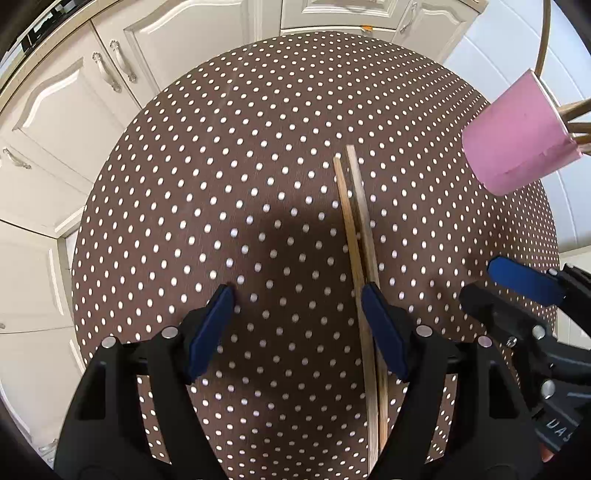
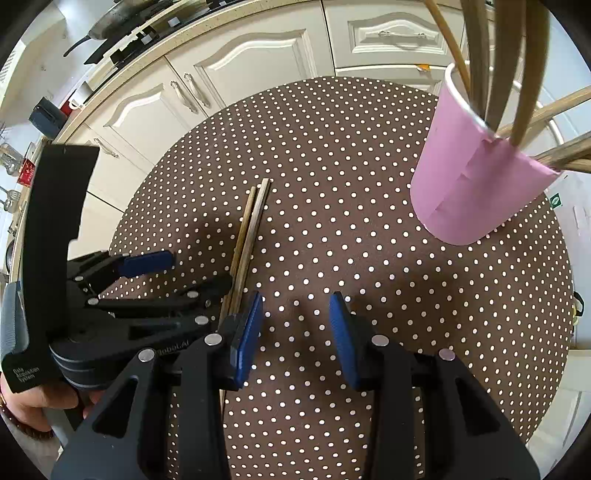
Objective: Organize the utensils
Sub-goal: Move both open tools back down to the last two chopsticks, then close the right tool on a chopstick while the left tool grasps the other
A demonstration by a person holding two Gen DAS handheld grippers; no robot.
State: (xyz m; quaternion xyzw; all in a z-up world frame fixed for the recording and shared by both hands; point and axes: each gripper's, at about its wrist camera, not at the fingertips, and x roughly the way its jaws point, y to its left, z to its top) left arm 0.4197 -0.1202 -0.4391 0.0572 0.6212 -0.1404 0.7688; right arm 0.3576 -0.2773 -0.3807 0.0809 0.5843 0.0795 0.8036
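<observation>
Two wooden chopsticks lie side by side on the brown polka-dot table; they also show in the right wrist view. A pink cup holding several wooden utensils stands at the far right; it also shows in the right wrist view. My left gripper is open, low over the table, its right finger against the chopsticks. My right gripper is open and empty, just right of the chopsticks. Each gripper shows in the other's view.
White kitchen cabinets stand behind and left of the round table. A counter with a pan and dark items runs along the top left. The table edge curves close on the right.
</observation>
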